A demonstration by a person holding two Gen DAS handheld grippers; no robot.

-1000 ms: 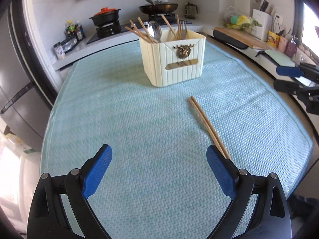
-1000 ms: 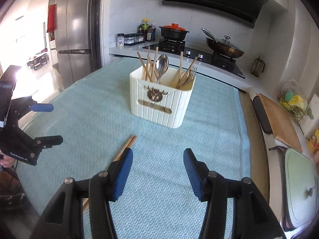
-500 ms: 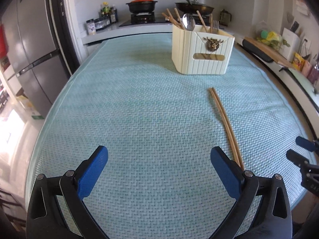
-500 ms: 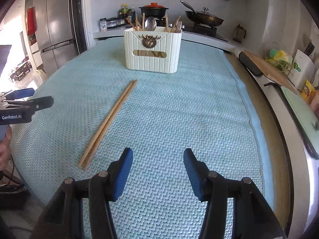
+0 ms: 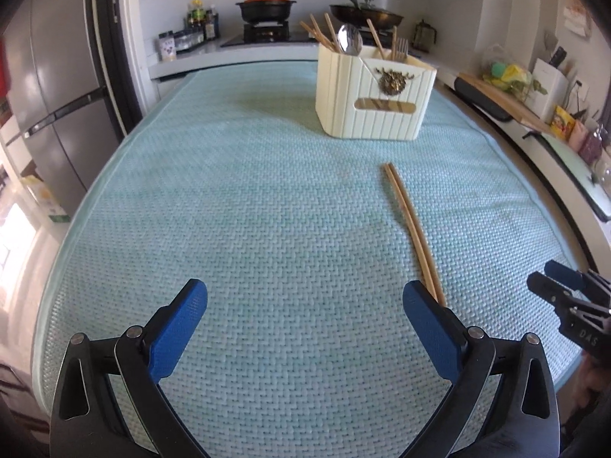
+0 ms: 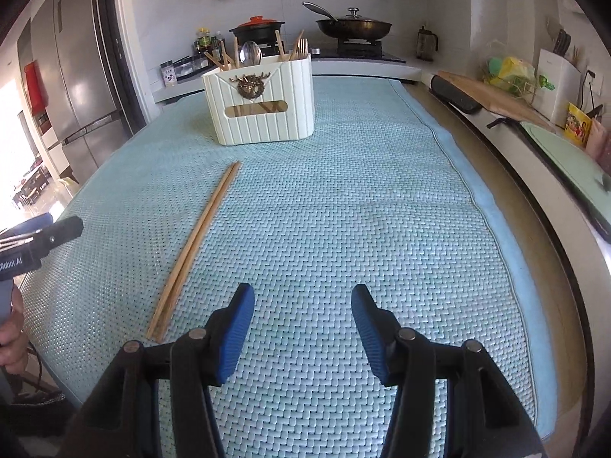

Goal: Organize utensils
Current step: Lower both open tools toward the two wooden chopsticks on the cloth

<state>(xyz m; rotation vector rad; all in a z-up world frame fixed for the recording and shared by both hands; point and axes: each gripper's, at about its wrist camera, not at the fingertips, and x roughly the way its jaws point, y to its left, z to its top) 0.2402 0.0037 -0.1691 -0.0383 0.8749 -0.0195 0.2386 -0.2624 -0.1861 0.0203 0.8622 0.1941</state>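
A teal mat covers the counter. Far ahead of both sets of fingers stands the cream utensil holder. The chopsticks lie left of the right gripper, beside the left gripper's right finger. Both spread wide, empty.

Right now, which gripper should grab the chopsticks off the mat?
Probably the left gripper: the chopsticks' near end lies right beside its right finger. The right gripper sits further from the pair, which lies off to its left. Both are open and empty, so either could.
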